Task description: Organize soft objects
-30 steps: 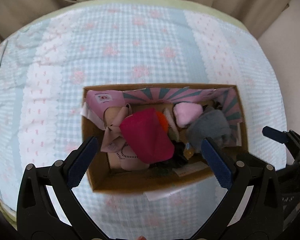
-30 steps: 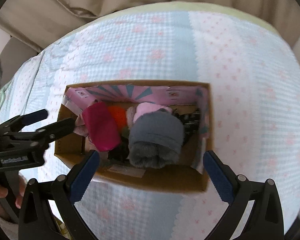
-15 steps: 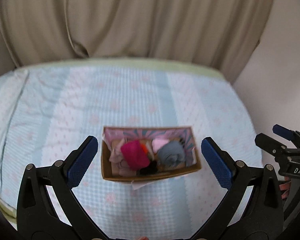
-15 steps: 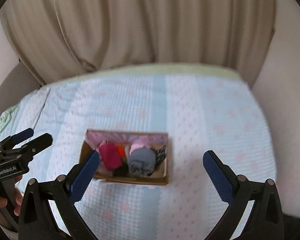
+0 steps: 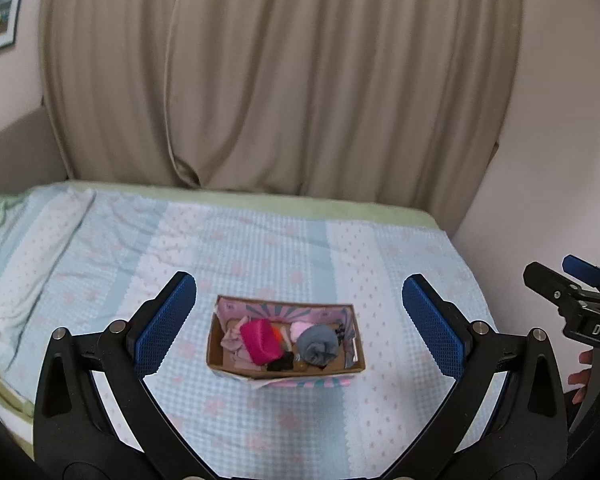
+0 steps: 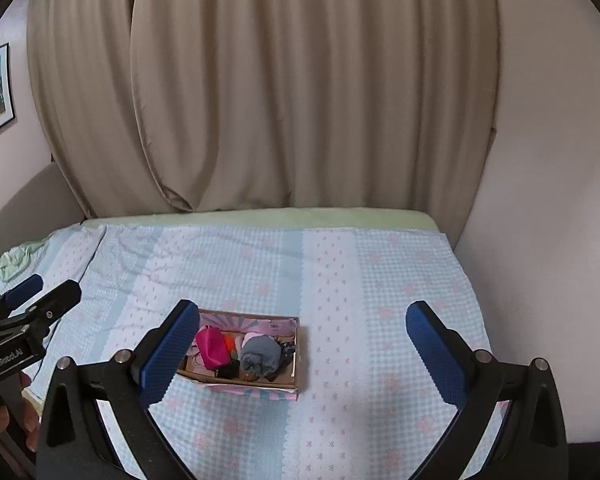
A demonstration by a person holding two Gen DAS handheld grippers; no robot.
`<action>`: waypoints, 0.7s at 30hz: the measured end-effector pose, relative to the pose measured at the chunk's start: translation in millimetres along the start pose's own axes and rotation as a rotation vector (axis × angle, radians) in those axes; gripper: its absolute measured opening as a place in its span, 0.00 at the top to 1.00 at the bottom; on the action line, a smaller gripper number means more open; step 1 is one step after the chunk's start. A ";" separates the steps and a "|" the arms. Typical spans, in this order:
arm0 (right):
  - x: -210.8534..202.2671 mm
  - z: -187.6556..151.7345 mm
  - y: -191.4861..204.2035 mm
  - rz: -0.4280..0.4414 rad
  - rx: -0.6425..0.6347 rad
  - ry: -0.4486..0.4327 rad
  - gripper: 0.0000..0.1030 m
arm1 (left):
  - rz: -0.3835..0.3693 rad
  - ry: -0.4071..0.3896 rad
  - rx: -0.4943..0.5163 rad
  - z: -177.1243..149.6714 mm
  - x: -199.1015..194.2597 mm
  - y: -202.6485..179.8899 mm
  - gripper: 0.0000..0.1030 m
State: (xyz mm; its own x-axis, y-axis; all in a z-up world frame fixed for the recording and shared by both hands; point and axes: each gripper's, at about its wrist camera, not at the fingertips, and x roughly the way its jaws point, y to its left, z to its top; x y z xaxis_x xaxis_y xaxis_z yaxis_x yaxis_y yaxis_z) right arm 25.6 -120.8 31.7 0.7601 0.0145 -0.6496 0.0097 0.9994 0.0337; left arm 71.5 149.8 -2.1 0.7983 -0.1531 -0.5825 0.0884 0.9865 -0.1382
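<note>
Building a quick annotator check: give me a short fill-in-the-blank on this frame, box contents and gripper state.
1. The cardboard box sits on the ____, on its checked blue cover.
2. In the box, the rolled grey item lies to the ____ of the magenta item in the left wrist view.
3. The left gripper and the right gripper both hold ____ between their fingers.
4. Behind the bed hangs a beige ____.

Missing words: bed; right; nothing; curtain
</note>
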 end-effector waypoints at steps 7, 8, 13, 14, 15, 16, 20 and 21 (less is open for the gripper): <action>-21.7 -9.6 -13.9 -0.016 0.003 -0.070 0.00 | 0.008 -0.097 0.046 -11.1 -34.3 -33.0 0.00; -23.5 -9.9 -16.0 -0.017 0.006 -0.071 0.00 | 0.008 -0.101 0.048 -11.2 -34.8 -35.2 0.00; -28.8 -9.4 -22.5 -0.023 0.003 -0.087 0.00 | 0.002 -0.098 0.061 -13.2 -35.0 -46.4 0.00; -30.0 -9.8 -24.4 -0.024 0.005 -0.090 0.00 | 0.002 -0.098 0.062 -14.1 -36.2 -48.4 0.00; -31.9 -10.0 -25.9 -0.025 0.008 -0.092 0.00 | 0.001 -0.098 0.062 -14.8 -36.7 -49.3 0.00; -33.2 -9.8 -27.4 -0.025 0.010 -0.093 0.00 | 0.000 -0.096 0.061 -15.4 -36.7 -50.4 0.00; -37.0 -9.3 -31.7 -0.030 0.013 -0.098 0.00 | -0.001 -0.097 0.061 -16.6 -39.7 -53.8 0.00; -38.5 -9.6 -32.8 -0.031 0.014 -0.102 0.00 | 0.001 -0.098 0.062 -16.7 -38.5 -53.3 0.00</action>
State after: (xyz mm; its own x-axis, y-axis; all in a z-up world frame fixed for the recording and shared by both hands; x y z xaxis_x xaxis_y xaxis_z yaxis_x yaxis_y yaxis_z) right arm -10.2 -153.8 48.3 0.8216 -0.0207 -0.5696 0.0429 0.9988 0.0255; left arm 26.2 102.2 14.3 0.8522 -0.1489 -0.5015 0.1221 0.9888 -0.0861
